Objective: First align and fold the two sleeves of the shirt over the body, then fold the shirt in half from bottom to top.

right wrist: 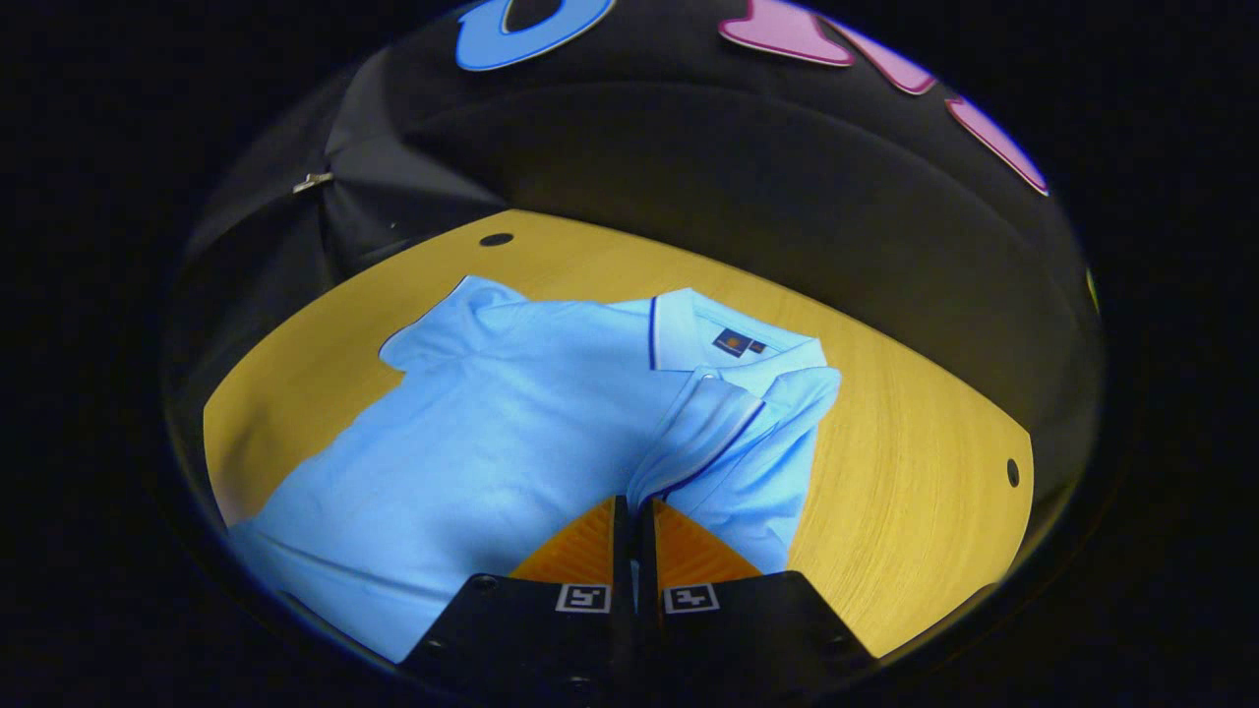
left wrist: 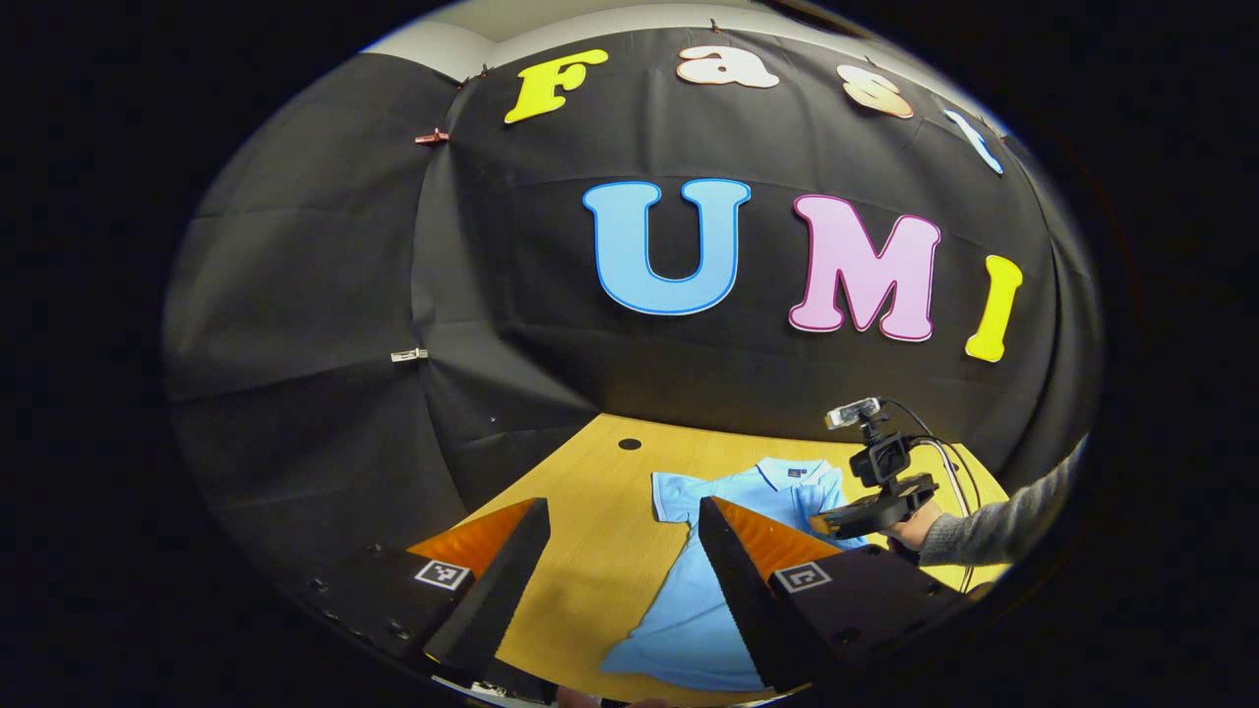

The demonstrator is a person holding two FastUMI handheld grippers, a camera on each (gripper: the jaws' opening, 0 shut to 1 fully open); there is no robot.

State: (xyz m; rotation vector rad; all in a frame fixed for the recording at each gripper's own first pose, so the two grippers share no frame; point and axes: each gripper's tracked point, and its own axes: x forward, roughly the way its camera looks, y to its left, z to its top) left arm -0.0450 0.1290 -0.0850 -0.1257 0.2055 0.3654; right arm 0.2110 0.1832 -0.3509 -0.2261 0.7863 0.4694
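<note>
**One sleeve pinched and drawn over the body**

I see the light blue polo shirt point(right wrist: 492, 423) lying flat on the yellow worktop point(right wrist: 915, 492), collar far. My right claw point(right wrist: 632, 511) is closed on its dark-trimmed sleeve point(right wrist: 703, 433), folded over the body. My left claw point(left wrist: 625, 516) hangs wide open, empty.

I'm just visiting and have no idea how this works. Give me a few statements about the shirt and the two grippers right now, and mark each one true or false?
1. The right gripper is shut on the shirt's sleeve. True.
2. The left gripper is clamped on the shirt. False: its fingers stand wide apart, holding nothing.
3. The shirt lies on a wooden table. True.
4. The other sleeve is already folded over the body. False: it lies spread out to the side.
5. The shirt is red. False: it is light blue.
</note>
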